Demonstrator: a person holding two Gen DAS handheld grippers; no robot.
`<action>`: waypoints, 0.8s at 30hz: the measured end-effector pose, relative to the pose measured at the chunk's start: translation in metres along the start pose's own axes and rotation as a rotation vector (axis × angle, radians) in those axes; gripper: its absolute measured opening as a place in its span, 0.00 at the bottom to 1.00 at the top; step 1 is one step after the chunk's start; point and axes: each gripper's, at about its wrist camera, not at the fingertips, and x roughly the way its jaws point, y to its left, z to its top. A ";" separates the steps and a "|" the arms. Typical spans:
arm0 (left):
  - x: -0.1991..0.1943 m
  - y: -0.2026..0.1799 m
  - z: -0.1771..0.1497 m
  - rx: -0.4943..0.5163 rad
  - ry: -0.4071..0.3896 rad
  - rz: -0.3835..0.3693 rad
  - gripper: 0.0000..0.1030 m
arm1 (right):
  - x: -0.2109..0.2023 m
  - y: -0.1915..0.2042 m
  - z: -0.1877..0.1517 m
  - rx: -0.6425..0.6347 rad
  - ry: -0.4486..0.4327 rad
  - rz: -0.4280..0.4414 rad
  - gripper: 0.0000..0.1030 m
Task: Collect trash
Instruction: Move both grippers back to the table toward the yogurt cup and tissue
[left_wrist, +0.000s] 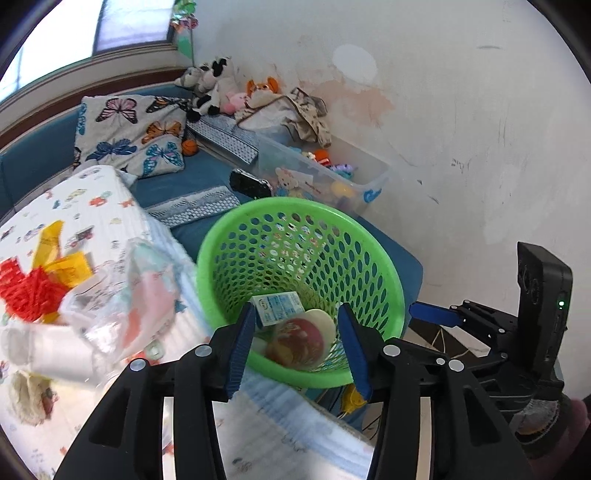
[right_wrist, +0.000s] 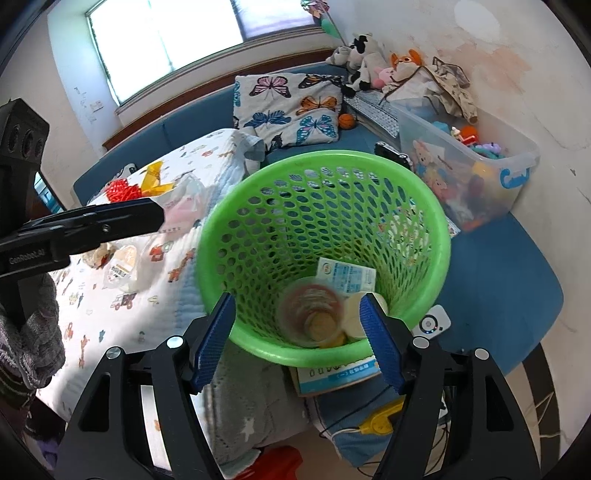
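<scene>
Trash first: a blue-and-white carton (right_wrist: 347, 276), a clear cup (right_wrist: 312, 314) with a red print and a pale round lid (right_wrist: 356, 314) all lie at the bottom of the green mesh basket (right_wrist: 236, 221), which stands beside the bed at the middle of the right wrist view. Nearest the camera, the right gripper (right_wrist: 299, 338) hangs over the basket's near rim with its blue pads spread wide, holding nothing. Same deal in the other view: the left gripper (left_wrist: 297, 341) is parted and empty over the rim, basket (left_wrist: 373, 266) straight ahead at 12 o'clock.

More trash is on the printed quilt (left_wrist: 96, 206) at about 9 o'clock of the left view — a crumpled clear bag (left_wrist: 122, 295), a red mesh net (left_wrist: 26, 291) and yellow wrappers (left_wrist: 61, 258), all blurry. Further back at 1 o'clock sits a clear toy bin (right_wrist: 491, 173), then a butterfly pillow (right_wrist: 288, 107) and plush toys (right_wrist: 369, 62) against the wall.
</scene>
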 end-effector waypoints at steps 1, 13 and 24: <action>-0.005 0.003 -0.002 -0.006 -0.008 0.003 0.45 | -0.001 0.003 0.000 -0.004 0.000 0.003 0.69; -0.075 0.064 -0.036 -0.093 -0.114 0.162 0.63 | 0.004 0.055 0.003 -0.083 0.003 0.059 0.75; -0.111 0.143 -0.069 -0.226 -0.137 0.344 0.71 | 0.023 0.113 0.005 -0.173 0.032 0.132 0.78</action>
